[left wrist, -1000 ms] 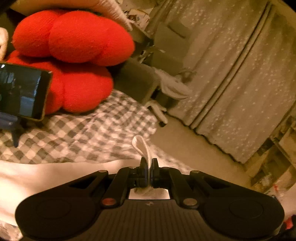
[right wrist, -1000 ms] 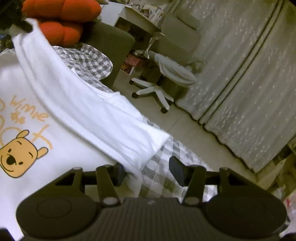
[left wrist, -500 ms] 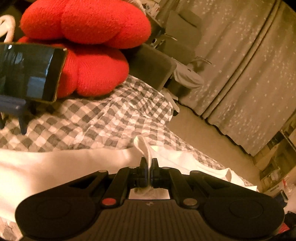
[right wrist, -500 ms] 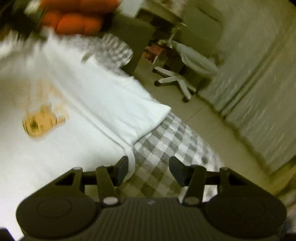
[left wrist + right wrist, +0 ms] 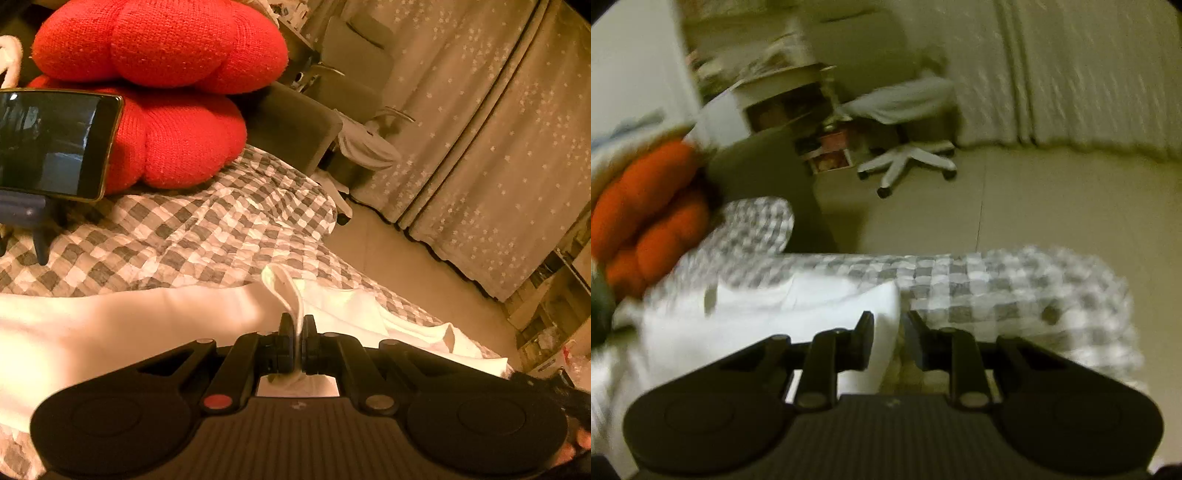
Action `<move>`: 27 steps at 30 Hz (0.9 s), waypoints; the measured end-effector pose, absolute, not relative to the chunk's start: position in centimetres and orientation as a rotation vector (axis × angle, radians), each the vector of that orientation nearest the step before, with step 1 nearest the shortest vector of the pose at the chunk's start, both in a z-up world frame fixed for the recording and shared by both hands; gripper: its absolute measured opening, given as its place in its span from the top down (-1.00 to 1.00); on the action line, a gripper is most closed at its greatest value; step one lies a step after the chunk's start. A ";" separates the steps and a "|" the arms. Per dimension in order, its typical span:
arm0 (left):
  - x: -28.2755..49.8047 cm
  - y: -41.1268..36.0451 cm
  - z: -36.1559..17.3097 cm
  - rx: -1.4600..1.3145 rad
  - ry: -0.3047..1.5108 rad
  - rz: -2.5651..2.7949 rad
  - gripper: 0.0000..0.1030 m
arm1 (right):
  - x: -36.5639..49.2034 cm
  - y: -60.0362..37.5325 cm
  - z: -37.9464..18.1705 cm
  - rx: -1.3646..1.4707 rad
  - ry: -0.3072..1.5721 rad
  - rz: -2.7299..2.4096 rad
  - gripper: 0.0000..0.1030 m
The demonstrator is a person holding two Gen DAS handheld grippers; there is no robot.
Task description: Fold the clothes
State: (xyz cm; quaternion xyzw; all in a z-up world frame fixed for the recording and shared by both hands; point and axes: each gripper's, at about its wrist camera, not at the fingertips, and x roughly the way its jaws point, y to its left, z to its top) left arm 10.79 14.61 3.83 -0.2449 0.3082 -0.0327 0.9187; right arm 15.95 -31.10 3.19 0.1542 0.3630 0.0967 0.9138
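Swinging off the printed shirt front, the right gripper [image 5: 889, 338] now straddles, jaws apart, the white T-shirt [image 5: 798, 317] edge on the checked bedspread [image 5: 997, 288]; the left gripper [image 5: 296, 341], clamped on fabric, may drag it askew.

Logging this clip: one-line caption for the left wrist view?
Left gripper pinches a fold of the white T-shirt on a checked bedspread, red knitted cushion behind.

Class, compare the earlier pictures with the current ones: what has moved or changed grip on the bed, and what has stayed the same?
The right gripper has swung round: the white cotton T-shirt's printed front has left its view, and its open jaws, narrower than before, now straddle a folded edge. The left gripper stays shut on a pinch of the shirt. The grey-and-white checked bedcover and red knitted cushion have not moved.
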 end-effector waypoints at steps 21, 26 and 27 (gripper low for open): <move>9.9 15.1 3.1 -0.532 0.692 -0.042 0.96 | 14.2 -30.2 5.1 0.134 0.785 0.186 0.33; 10.3 15.0 2.9 -0.529 0.695 -0.034 0.96 | 11.6 -27.8 3.6 0.087 0.904 0.247 0.58; 10.2 15.1 2.8 -0.538 0.697 -0.034 0.95 | 11.4 -27.6 3.5 0.072 0.907 0.244 0.66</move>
